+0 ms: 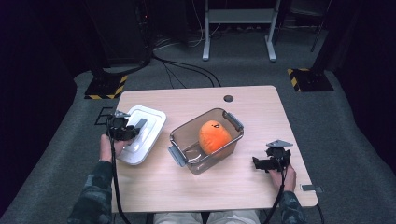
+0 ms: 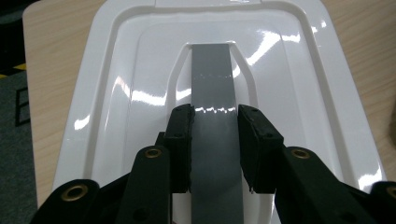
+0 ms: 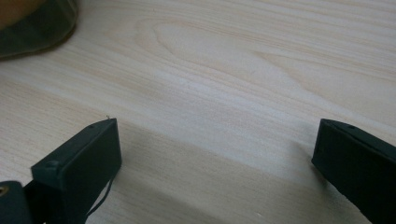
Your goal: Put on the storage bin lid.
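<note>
My left gripper (image 1: 127, 131) was clamped on the grey handle (image 2: 214, 112) of the white lid (image 1: 142, 133), one pad pressed against each long side of that strip. In the left gripper view the handle ran straight away from the jaws, along the lid's own long axis, so the grip sat square across it and not skewed. The lid was at the left of the table (image 1: 196, 186), its near end looking a little raised in the high view (I could not tell how much of the far end touched the wood).

What the next move hinged on, as I judged it, was the bearing from that lid to the clear bin (image 1: 206, 140). The bin lay to the lid's right, near the middle of the table, apart from the lid with bare wood between them, and the orange plush toy (image 1: 214, 136) sat inside it. Its long axis ran diagonally, near-left corner to far-right corner, while the lid's pointed more steeply away from me, so the two did not quite line up. I reckoned the lid would need carrying rightward and turning some before it could seat on the rim.

My right gripper (image 1: 272, 162) rested well to the right of the bin, jaws standing wide apart over bare wood with nothing between them. It was the nearer hand to the bin, should the bin need steadying.
</note>
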### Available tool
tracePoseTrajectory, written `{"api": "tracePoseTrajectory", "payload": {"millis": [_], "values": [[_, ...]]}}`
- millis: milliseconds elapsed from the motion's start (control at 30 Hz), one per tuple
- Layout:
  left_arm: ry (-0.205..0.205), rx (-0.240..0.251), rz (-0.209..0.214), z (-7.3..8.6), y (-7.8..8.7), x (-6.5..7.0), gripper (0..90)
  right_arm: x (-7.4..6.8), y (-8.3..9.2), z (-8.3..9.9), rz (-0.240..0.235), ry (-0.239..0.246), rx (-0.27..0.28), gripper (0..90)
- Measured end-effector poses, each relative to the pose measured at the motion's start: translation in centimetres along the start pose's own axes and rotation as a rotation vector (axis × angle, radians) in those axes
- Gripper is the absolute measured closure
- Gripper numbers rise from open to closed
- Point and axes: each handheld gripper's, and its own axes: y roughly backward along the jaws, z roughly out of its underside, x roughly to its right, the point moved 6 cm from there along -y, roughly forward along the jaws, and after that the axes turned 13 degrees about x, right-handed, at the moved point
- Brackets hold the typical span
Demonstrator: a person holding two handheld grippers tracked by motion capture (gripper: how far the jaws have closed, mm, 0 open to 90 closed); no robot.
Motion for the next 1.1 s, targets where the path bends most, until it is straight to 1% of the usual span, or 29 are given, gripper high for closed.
{"api": "tracePoseTrajectory", "payload": {"millis": [100, 200, 233, 300, 333, 533, 567, 700, 733, 833, 1100], "values": [[-0.017, 0.006, 0.001, -0.6, 0.4, -0.2, 66.7, 0.0, 0.0, 0.0, 0.0, 0.0, 0.0, 0.4], [-0.022, 0.007, 0.005, -1.0, 0.8, -0.3, 66.7, 0.0, 0.0, 0.0, 0.0, 0.0, 0.0, 0.4], [-0.023, 0.014, 0.007, -1.4, 1.0, -0.3, 66.7, 0.0, 0.0, 0.0, 0.0, 0.0, 0.0, 0.4], [-0.031, 0.013, 0.012, -1.8, 1.1, -0.2, 66.7, 0.0, 0.0, 0.0, 0.0, 0.0, 0.0, 0.4], [-0.031, 0.013, 0.012, -1.8, 1.1, -0.2, 66.7, 0.0, 0.0, 0.0, 0.0, 0.0, 0.0, 0.4], [-0.037, 0.022, 0.025, -3.2, 1.4, 0.1, 66.7, 0.0, 0.0, 0.0, 0.0, 0.0, -0.001, 0.4], [-0.046, 0.024, 0.026, -3.4, 1.5, 0.1, 66.7, 0.0, 0.0, 0.0, 0.0, 0.0, 0.0, 0.4], [-0.055, 0.024, 0.031, -4.1, 1.6, 0.4, 66.7, 0.0, 0.0, 0.0, 0.0, 0.0, 0.0, 0.4], [-0.06, 0.033, 0.033, -4.4, 1.6, 0.5, 66.7, 0.0, 0.0, 0.0, 0.0, 0.0, 0.0, 0.4], [-0.066, 0.037, 0.039, -4.9, 1.8, 0.7, 66.7, 0.0, 0.0, 0.0, 0.001, 0.0, 0.0, 0.4], [-0.084, 0.036, 0.055, -6.3, 2.1, 1.2, 66.7, 0.0, 0.0, 0.0, 0.001, 0.0, 0.0, 0.4]]}}
